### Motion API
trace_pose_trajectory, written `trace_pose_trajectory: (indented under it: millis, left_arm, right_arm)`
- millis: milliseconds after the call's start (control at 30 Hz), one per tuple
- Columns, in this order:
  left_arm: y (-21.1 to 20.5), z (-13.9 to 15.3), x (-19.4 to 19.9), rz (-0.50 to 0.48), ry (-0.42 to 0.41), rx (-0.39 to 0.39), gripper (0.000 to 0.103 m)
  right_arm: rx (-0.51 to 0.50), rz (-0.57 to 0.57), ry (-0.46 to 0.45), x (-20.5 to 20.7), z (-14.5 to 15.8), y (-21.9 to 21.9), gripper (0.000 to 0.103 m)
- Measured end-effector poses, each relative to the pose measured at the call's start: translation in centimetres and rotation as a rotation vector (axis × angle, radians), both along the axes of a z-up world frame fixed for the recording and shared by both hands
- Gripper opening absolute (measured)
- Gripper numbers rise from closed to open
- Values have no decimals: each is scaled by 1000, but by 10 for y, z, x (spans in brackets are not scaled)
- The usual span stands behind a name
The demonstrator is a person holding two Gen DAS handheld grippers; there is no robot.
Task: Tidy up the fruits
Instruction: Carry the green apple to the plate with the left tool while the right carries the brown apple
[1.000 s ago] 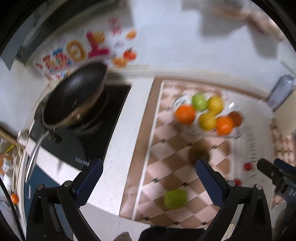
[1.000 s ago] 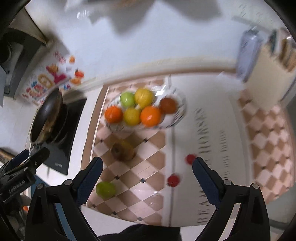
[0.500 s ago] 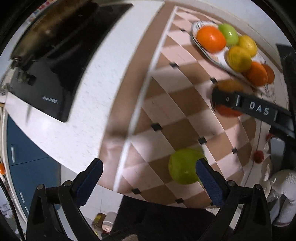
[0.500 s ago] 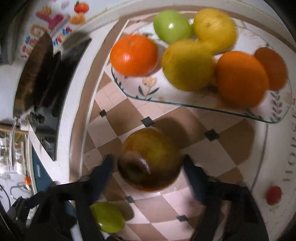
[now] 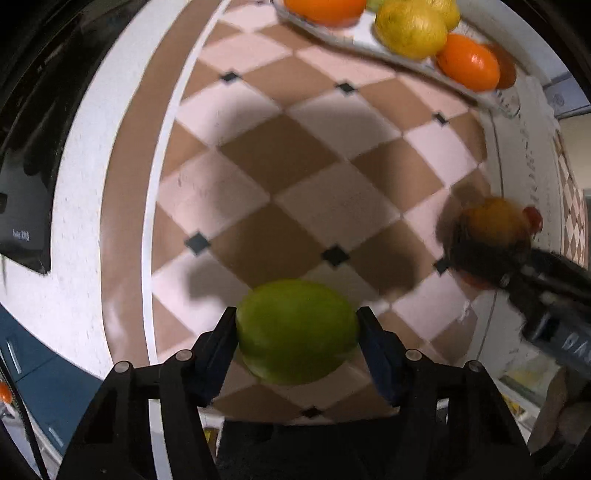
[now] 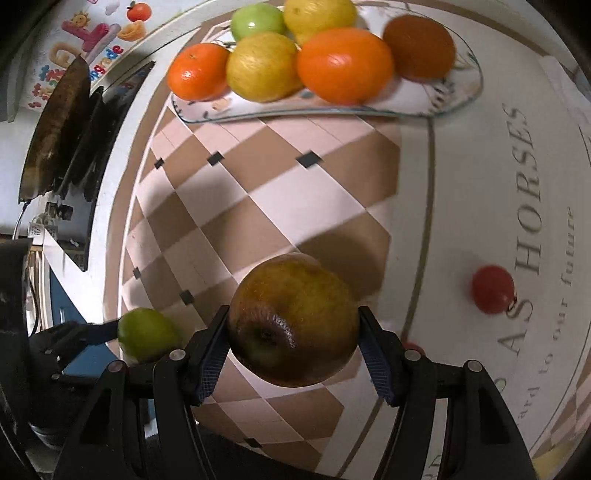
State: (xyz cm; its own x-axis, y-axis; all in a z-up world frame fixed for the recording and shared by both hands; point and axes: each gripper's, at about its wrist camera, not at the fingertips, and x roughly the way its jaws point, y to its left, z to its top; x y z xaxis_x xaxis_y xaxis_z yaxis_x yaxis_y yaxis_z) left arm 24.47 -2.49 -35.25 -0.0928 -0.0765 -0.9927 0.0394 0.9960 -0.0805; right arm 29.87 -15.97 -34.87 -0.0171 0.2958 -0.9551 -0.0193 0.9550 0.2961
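Nearest the left wrist camera, the left gripper (image 5: 295,328) has its fingers (image 5: 221,339) pressed on either side of a green fruit (image 5: 297,330), holding it across its widest part. Whether it rests on the counter (image 5: 280,155) or hangs just above it I cannot tell. Its skin is smooth, evenly lime-green and a little blurred here. It looks firm and fairly light, probably slick, so a hold at the broad middle seems right; nearer an end it could squirt out.

In the right wrist view the right gripper (image 6: 293,336) holds a brown-green apple (image 6: 293,319) the same way, one finger on each flank. The apple is mottled yellow-green and russet brown, with a dark stem hollow facing the camera and darker skin around it. It is likely heavier than the green fruit and may bruise if squeezed hard, so a moderate grip across the middle suits it.

Beyond the apple, a small red fruit (image 6: 493,289) lies on the lettered part of the mat to the right; another is half hidden behind the right finger.

Farther off, across the brown and pink checks, stands the glass plate (image 6: 458,99) with oranges (image 6: 345,64), lemons (image 6: 264,66), a green apple (image 6: 258,23) and a brown fruit (image 6: 419,46). It is crowded, so placing two more will probably need care against rolling. A dark pan (image 6: 59,125) stands far left.
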Motion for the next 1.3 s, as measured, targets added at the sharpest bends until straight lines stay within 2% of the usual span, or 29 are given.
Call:
trace_pose_trajectory:
  millis: [300,533,667,767,900,967,1033,1167,1300]
  left_arm:
    - [-10,4,19,-9,-40,12,61]
    - [-2,17,36,13,-41,-24,61]
    - [8,45,56,41,-64,-91,61]
    - [11,79,84,81,-106,-174,61]
    - [9,126,136,85,-204,-231,61]
    - [8,145,166,79,-259,-229,61]
    - [9,151,195,74,-288,-213,61]
    - [12,135,254,70,-273,-167,61]
    - [7,88,296,74,-155,-136,61]
  right_arm:
    - [27,-62,2,-4,-3,-12,72]
    - [4,-14,-30,-3,1,-3,68]
    - [89,-70,5,-1,5,-11,67]
    - [161,-127,-7,10,21,-22,67]
    - [240,-203,-87,42,58,-48,67]
    - [250,-227,-134,65,75,-62,67]
    - [228,-260,-185,92,87,-79,67]
    - [149,-306,-226,150,85,-105,67]
    - [60,-290,-203,196,62,-114,67]
